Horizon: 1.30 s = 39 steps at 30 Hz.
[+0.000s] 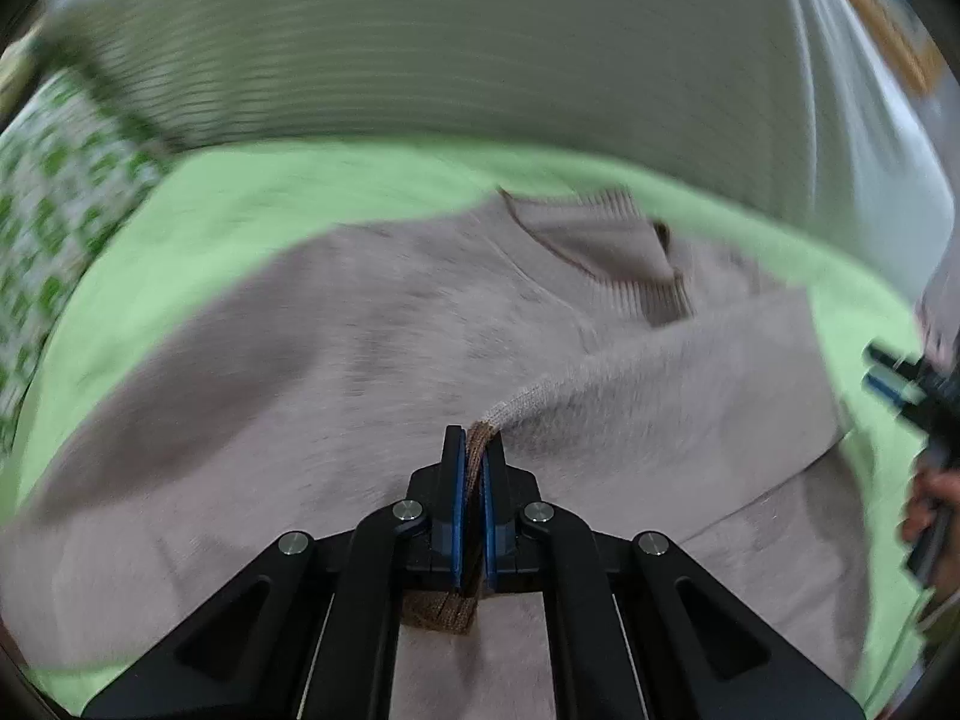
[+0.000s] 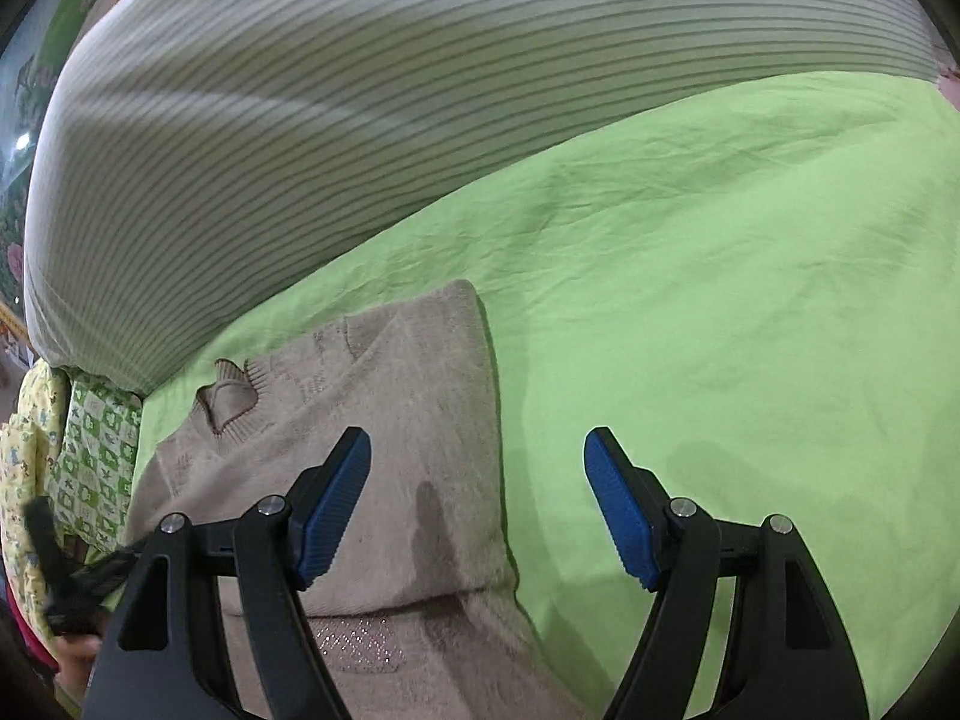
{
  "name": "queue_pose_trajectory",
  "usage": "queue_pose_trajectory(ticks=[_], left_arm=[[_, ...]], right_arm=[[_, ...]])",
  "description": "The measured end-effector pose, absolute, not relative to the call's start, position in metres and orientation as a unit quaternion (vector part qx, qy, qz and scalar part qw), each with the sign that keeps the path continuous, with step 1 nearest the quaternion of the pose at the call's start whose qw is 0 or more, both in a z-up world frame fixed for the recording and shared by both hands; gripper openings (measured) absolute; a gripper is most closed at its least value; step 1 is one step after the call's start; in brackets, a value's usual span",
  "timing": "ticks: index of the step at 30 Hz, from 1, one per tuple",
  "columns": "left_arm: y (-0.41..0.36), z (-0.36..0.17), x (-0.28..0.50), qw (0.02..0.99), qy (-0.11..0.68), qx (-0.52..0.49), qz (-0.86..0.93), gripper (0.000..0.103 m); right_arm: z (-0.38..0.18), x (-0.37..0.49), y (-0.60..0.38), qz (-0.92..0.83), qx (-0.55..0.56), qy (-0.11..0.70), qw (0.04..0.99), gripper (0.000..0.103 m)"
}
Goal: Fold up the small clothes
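A beige knit sweater [image 1: 300, 360] lies flat on a light green sheet [image 1: 240, 198], its ribbed V collar [image 1: 606, 252] toward the far side. My left gripper [image 1: 474, 438] is shut on the brown ribbed cuff [image 1: 441, 609] of a sleeve [image 1: 690, 372] that stretches across the sweater's body. In the right wrist view, my right gripper [image 2: 477, 450] stands open over the sweater's [image 2: 408, 420] right edge, with nothing between its blue pads [image 2: 336, 504]. The right gripper [image 1: 894, 384] also shows at the left wrist view's right edge.
A long grey striped bolster [image 2: 300, 90] lies along the far side of the sheet [image 2: 720, 300]. A green-and-white patterned cloth [image 2: 96, 462] and a yellow printed one [image 2: 30, 438] sit at the left. A person's hand [image 1: 936, 498] holds the right gripper.
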<state>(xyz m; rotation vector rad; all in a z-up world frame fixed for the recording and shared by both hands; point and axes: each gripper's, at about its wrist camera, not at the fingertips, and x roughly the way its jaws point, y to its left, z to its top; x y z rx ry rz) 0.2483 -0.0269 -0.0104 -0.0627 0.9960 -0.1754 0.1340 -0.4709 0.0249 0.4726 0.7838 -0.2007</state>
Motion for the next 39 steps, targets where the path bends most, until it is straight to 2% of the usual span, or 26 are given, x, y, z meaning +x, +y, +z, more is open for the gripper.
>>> queue_pose_trajectory(ticks=[8, 13, 14, 15, 21, 26, 28, 30, 34, 37, 38, 39], left_arm=[[0.024, -0.038, 0.249, 0.849, 0.517, -0.105, -0.035, 0.003], [0.016, -0.052, 0.242, 0.84, 0.532, -0.101, -0.042, 0.003], [0.01, -0.052, 0.243, 0.838, 0.534, -0.099, -0.05, 0.003], [0.006, -0.052, 0.242, 0.838, 0.534, -0.099, -0.057, 0.003], [-0.019, -0.056, 0.25, 0.824, 0.54, -0.133, -0.106, 0.003], [-0.015, -0.082, 0.262, 0.81, 0.564, -0.132, -0.089, 0.004], [-0.005, -0.086, 0.265, 0.809, 0.566, -0.138, -0.083, 0.008], [0.0, -0.079, 0.264, 0.815, 0.559, -0.135, -0.075, 0.017], [0.01, -0.066, 0.249, 0.824, 0.546, -0.136, -0.06, 0.022], [0.023, -0.062, 0.232, 0.822, 0.542, -0.166, -0.052, 0.025], [0.028, -0.06, 0.224, 0.821, 0.54, -0.177, -0.047, 0.029], [0.033, -0.059, 0.216, 0.821, 0.537, -0.191, -0.041, 0.034]], right_arm=[[-0.001, 0.172, -0.455, -0.07, 0.2, 0.415, 0.885, 0.074], [-0.023, 0.193, -0.436, -0.051, 0.155, 0.445, 0.88, 0.074], [-0.026, 0.195, -0.434, -0.04, 0.143, 0.452, 0.879, 0.057], [-0.027, 0.199, -0.434, -0.032, 0.14, 0.464, 0.874, 0.01], [-0.001, 0.198, -0.473, -0.041, 0.148, 0.453, 0.878, 0.008], [-0.015, 0.198, -0.496, -0.092, 0.128, 0.471, 0.868, 0.003], [-0.014, 0.192, -0.504, -0.086, 0.156, 0.465, 0.867, 0.003], [-0.003, 0.182, -0.503, -0.09, 0.171, 0.454, 0.87, 0.003], [0.021, 0.166, -0.476, -0.057, 0.165, 0.427, 0.887, 0.004], [0.028, 0.157, -0.442, -0.02, 0.155, 0.424, 0.892, 0.007], [0.03, 0.153, -0.429, -0.009, 0.151, 0.424, 0.893, 0.013], [0.029, 0.153, -0.417, -0.002, 0.147, 0.426, 0.893, 0.026]])
